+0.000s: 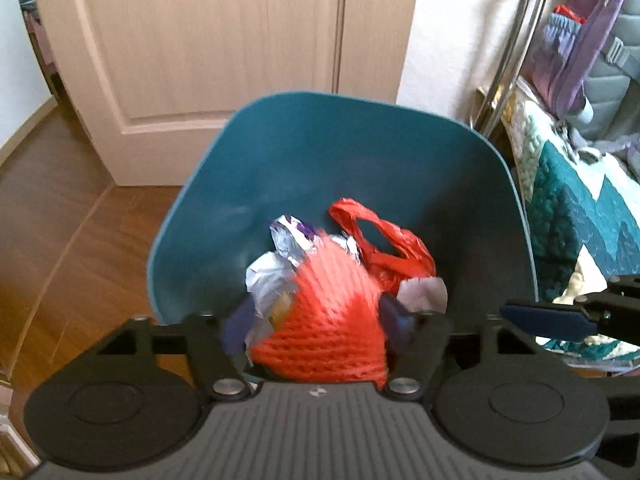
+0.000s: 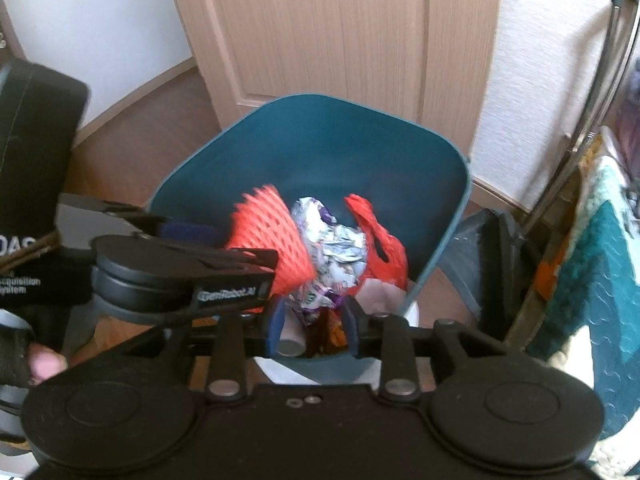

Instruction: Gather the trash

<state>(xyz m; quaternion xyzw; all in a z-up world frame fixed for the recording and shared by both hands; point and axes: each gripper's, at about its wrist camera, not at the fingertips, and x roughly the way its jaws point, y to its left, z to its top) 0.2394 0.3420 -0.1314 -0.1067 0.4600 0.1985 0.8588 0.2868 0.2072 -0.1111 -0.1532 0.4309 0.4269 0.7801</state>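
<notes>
Trash already lies in the teal plastic bin point(image 1: 280, 160): crumpled foil wrappers point(image 2: 340, 248), a red plastic bag point(image 1: 384, 248). Left gripper point(image 1: 316, 320) stands open around the orange foam net point(image 1: 332, 320) above it; right gripper point(image 2: 312, 330) open, empty.

left gripper point(image 1: 316, 326): grey ribbed plastic body, two round black discs either side, black linkage arms on silver pivot screws, dark blue pads point(image 1: 394, 320) on the fingers, blurred here. right gripper point(image 2: 312, 330): black body, the same discs and silver screws, two small screws at the top centre, blue-padded fingers. white lettering runs along the left one's black arm, and a black glove with white print point(image 2: 24, 280) covers the hand.
</notes>
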